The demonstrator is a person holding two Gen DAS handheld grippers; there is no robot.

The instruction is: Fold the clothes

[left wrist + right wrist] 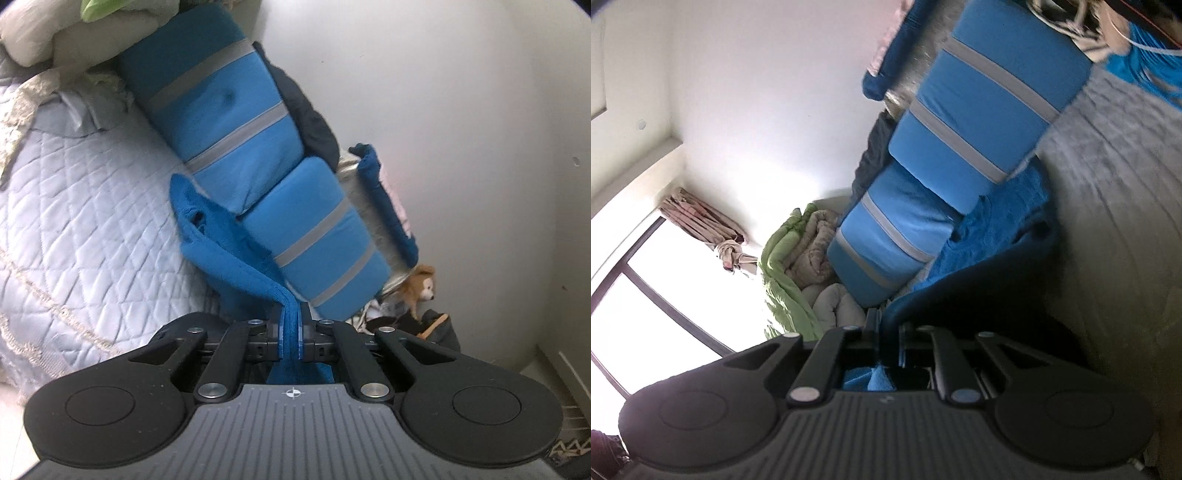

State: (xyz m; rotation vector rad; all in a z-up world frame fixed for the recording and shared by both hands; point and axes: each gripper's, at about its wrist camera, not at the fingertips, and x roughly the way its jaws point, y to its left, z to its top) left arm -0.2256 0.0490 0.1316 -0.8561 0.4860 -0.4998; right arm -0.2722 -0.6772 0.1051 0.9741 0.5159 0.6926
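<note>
Nearest each lens, the left gripper (290, 325) and right gripper (889, 332) each pinch a bunched edge of the deep-blue fleece garment (229, 251), apparently to lift it off the pale quilted bed cover (92, 206) beside striped blue cushions (229, 110) for folding.

Blue cushions (236, 147) blocking ahead

plain white wall (461, 110) behind a bed with pale quilted cover (74, 192). blue cushions with grey stripes (229, 122) lean along the wall. bright dark-framed window (657, 295), tied pink curtain (701, 221) beside it.
</note>
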